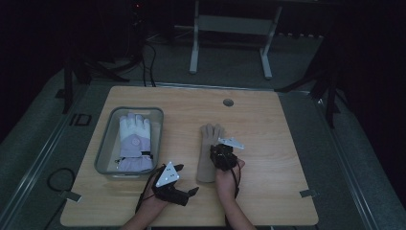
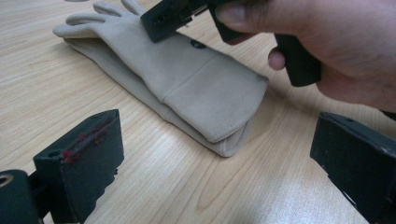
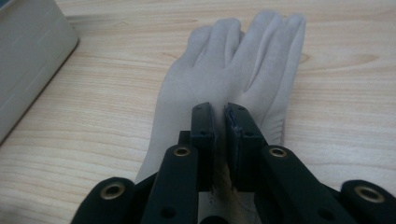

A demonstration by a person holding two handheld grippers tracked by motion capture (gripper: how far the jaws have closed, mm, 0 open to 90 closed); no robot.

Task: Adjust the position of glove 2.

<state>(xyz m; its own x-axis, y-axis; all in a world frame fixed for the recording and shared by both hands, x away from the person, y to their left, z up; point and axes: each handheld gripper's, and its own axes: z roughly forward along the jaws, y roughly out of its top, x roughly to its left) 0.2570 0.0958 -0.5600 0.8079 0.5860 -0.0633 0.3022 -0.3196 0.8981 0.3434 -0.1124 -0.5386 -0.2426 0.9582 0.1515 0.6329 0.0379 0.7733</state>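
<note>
The beige glove (image 1: pixel 208 151) lies flat just right of the middle of the high view, fingers toward the top of the frame and cuff toward the bottom. In the left gripper view it (image 2: pixel 177 79) runs from the upper left down to the centre, and its cuff edge shows 2 stacked layers, so a second glove may lie beneath.

The right gripper (image 1: pixel 222 154) sits over the glove's right side, near the middle of its length. In the right gripper view its 2 jaws stand narrow, nearly together, with only a thin slit between them, low over the back of the glove (image 3: pixel 219 88); whether they pinch any cloth I cannot tell. The right hand (image 2: pixel 322 42) fills the upper right of the left gripper view.

The left gripper (image 1: pixel 189 179) rests at the lower centre of the high view, just left of the cuff and apart from it. Its jaws stand wide at the 2 lower corners of its own view, with bare wood between them.

A grey bin (image 1: pixel 106 139) at the left of the high view holds a white glove (image 1: pixel 135 141); its wall (image 3: pixel 28 60) shows at the upper left of the right gripper view, near the beige fingers.

The table (image 1: pixel 273 143) is bare to the right of the glove as far as its right edge, and above the fingertips up to a small round hole (image 1: pixel 228 102) near the far edge.
</note>
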